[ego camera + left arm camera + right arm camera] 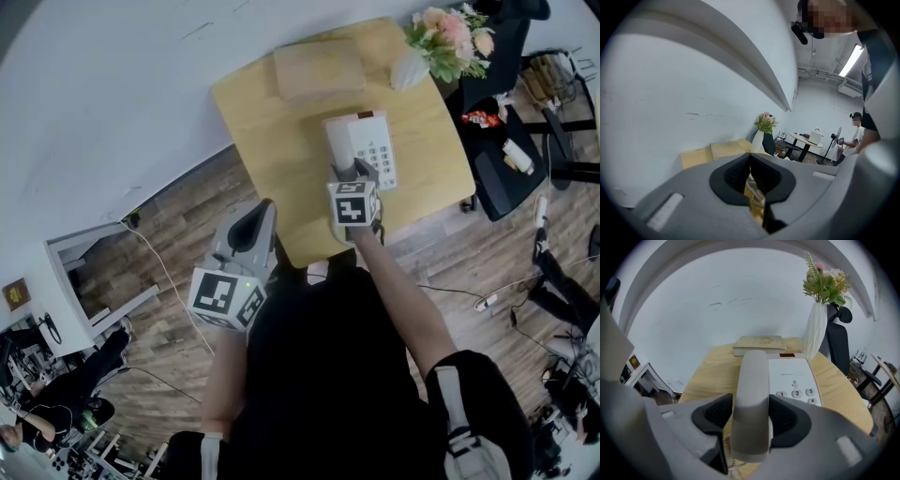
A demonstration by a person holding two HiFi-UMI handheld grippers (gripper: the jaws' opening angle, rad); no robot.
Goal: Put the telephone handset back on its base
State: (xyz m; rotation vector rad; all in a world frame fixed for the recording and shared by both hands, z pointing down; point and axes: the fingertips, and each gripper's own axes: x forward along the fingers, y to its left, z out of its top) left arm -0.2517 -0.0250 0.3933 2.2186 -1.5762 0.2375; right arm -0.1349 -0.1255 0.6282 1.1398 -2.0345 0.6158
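Left gripper point(750, 157) jaws are seen pressed together with nothing between them, held back short of the near edge of the table point(272, 122). Beyond it, the right gripper point(751, 416) is angled down over that edge. Its jaws are spread wide, one on each side of the handset point(752, 380). A thin gap shows at the left pad, so no squeeze is judged to be applied.

The handset lies lengthwise along the left side of the base point(794, 376), with its near end overhanging the coiled cord point(731, 467). It is judged to be resting in its cradle, though full seating cannot be confirmed.

The handset is taken to be light, rigid plastic with a smooth, rounded back, so it may slip under a loose grip, and the cord may tug it sideways. It is best taken across the narrow middle of its shaft, where the jaws now stand.

Farther off, a book point(319, 67) lies at the far edge, and a vase of flowers point(816, 329) stands at the far right corner.
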